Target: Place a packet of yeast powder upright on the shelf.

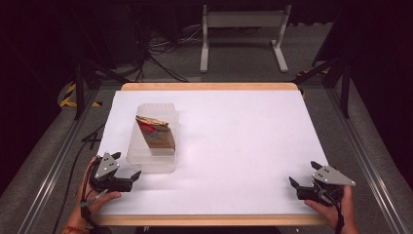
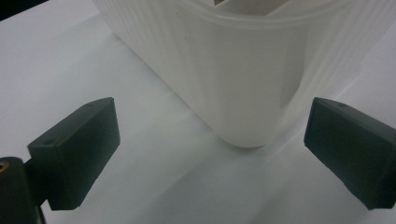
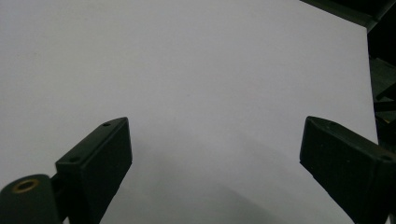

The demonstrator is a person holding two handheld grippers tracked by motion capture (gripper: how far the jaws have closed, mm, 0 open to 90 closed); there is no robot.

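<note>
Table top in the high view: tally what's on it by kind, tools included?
Clear plastic container: 1
Brown snack packet, standing inside the container: 1
Hand-held tool: 2, left tool by the container's near corner, right tool at the near right edge, both open
Total: 4
</note>
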